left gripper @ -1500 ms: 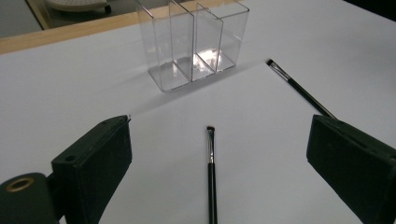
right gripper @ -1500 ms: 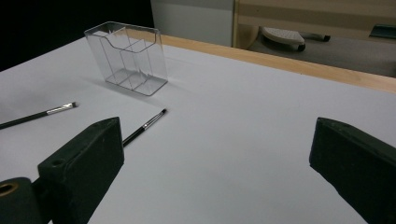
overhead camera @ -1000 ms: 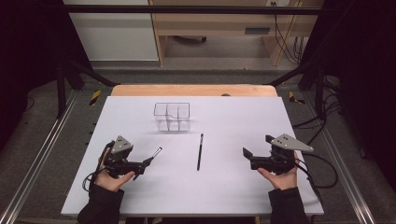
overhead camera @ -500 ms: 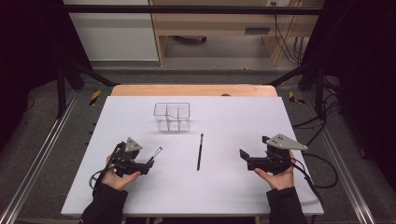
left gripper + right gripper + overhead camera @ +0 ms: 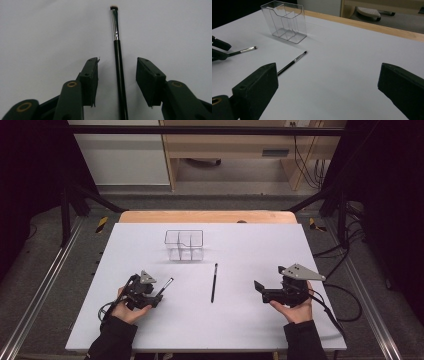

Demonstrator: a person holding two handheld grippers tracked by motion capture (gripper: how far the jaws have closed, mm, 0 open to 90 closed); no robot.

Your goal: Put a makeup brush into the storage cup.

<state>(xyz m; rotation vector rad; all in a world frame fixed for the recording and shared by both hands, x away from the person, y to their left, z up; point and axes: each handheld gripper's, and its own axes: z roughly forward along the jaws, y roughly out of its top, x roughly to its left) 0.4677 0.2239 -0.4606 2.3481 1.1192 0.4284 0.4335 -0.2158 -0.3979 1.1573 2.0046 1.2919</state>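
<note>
Black-handled brush [image 5: 119, 75] is lying on the white table [image 5: 250, 330], running straight up the middle between the jaws of the left gripper [image 5: 117, 75]. Jaws have just been closing; gaps are showing on both sides, pads not pressing yet. Bristle tip is pointing away beyond the jaw tips. Right gripper [image 5: 327, 82] is sitting spread wide, holding nothing.

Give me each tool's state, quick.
Left tool: open, jaws just been closing around the brush, pads not touching it.
Right tool: open wide, nothing between its jaws.
</note>
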